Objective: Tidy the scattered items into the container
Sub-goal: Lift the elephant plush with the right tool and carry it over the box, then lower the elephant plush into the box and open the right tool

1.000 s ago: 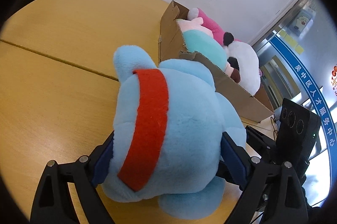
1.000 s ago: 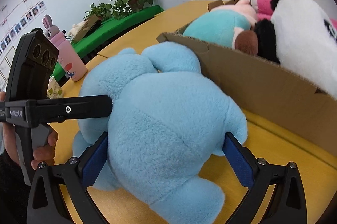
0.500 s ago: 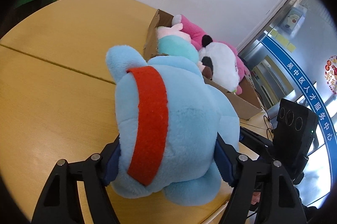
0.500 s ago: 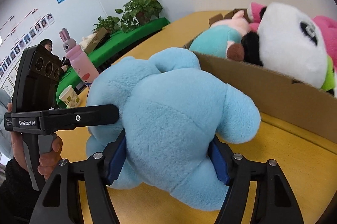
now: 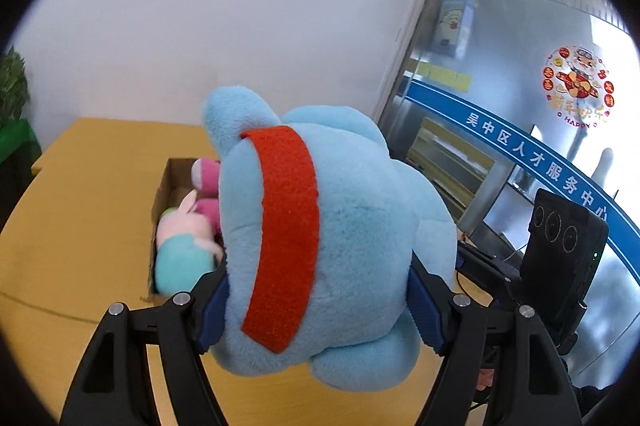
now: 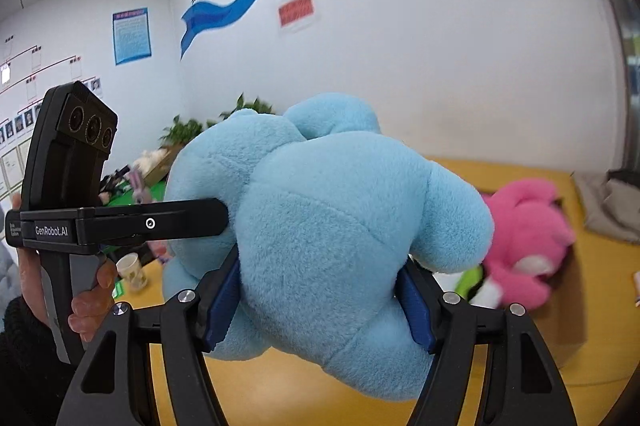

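A big light-blue plush toy (image 5: 344, 246) with a red band is held in the air by both grippers. My left gripper (image 5: 316, 306) is shut on its sides. My right gripper (image 6: 320, 306) is shut on the same blue plush (image 6: 332, 238) from the other side. The cardboard box (image 5: 162, 198) lies below and behind it on the yellow table (image 5: 72, 226), holding a teal-and-pink plush (image 5: 180, 246) and a pink plush (image 6: 528, 242). The blue plush hides most of the box.
The left hand-held gripper's body (image 6: 68, 194) shows in the right wrist view. A paper cup (image 6: 132, 270) stands at the table's left edge. Green plants (image 6: 188, 130) stand by the white wall. A grey cloth (image 6: 608, 202) lies at the far right.
Both grippers have lifted the blue plush off the table and raised it above the box. The views now tilt up toward the wall.
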{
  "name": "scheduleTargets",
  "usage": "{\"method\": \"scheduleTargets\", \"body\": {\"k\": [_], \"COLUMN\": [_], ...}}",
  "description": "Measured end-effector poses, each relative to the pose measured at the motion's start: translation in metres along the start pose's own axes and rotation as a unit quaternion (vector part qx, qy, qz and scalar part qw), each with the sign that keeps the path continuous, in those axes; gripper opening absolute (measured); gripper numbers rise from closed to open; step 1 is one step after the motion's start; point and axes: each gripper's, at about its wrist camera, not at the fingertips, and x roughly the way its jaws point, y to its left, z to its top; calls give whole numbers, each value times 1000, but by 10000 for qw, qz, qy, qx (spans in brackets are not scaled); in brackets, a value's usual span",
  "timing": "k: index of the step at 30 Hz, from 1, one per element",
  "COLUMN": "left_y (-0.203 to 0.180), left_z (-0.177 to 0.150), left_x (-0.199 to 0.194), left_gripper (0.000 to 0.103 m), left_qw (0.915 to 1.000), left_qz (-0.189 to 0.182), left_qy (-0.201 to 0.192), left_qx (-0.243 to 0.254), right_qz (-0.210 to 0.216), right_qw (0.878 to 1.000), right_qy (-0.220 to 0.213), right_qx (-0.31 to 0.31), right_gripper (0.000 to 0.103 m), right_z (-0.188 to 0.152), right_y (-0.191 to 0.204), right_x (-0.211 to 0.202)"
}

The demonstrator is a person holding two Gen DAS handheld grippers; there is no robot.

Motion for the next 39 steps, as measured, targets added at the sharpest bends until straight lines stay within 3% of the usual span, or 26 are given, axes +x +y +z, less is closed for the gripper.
{"method": "scheduleTargets", "body": {"k": [7,14,25,31,34,39], "left_y": [-59,-86,-53,-51,-52,-47], "left_z": [40,50,25,7,-3,-16], "left_x": [51,117,227,285,296,287], "left_gripper": [75,75,75,75,76,78], "left_qw": [9982,9955,9893,9816,9803,9817], "left_qz": [-249,-176,56,270,341,240], "left_qy": [103,549,1389,1861,1917,1873], "left_qx": [529,756,445,328,317,265], "right_qz": [-427,-487,-317,-287,-469,-731], "right_qw": [9982,9953,9869,9733,9770,9744], "right_qy": [-360,-271,310,656,844,1243], "right_qx": [197,788,1553,2183,1901,1723], "right_gripper": [75,75,75,76,76,84], "right_z": [20,7,-43,-81,-83,-81], "right_y": [-53,-116,-208,-252,-248,-241], "right_x": [-40,-36,31,57,55,56]}}
